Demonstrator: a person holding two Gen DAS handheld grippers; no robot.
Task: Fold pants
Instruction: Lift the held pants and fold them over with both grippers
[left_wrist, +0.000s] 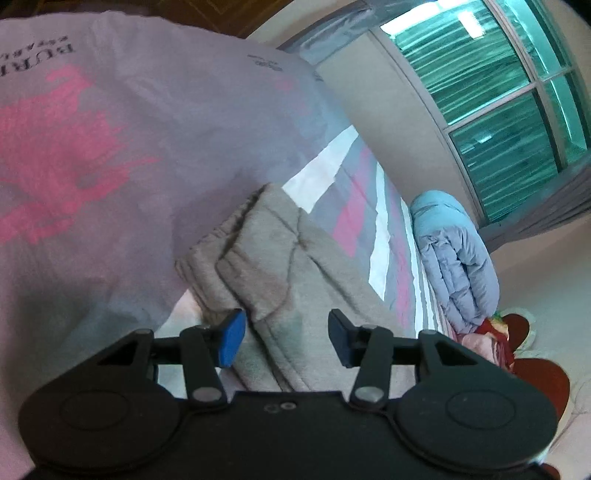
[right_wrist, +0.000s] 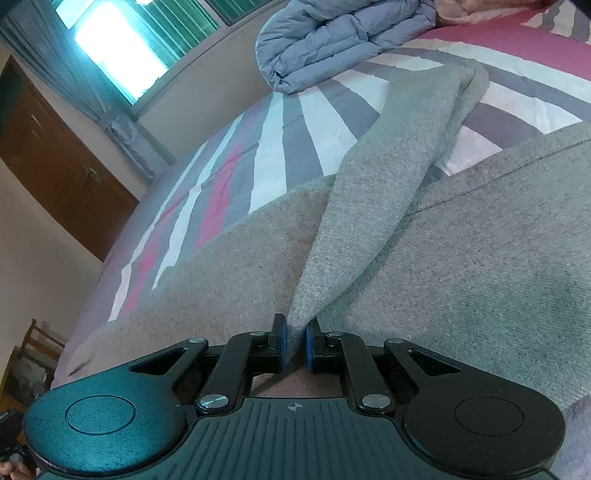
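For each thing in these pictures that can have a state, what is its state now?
Left tongs: open, holding nothing, hovering over the pants.
Right tongs: shut on a fold of the pants.
Grey fleece pants: lying on the striped bedsheet, one part lifted.
Blue-grey puffy quilt: folded, on the bed.

The bed (right_wrist: 280, 147) has a sheet with pink, white and gray stripes. Gray pants (right_wrist: 461, 258) lie flat on it. A puffy blue blanket (right_wrist: 332, 40) sits folded at 12 o'clock from the pants.
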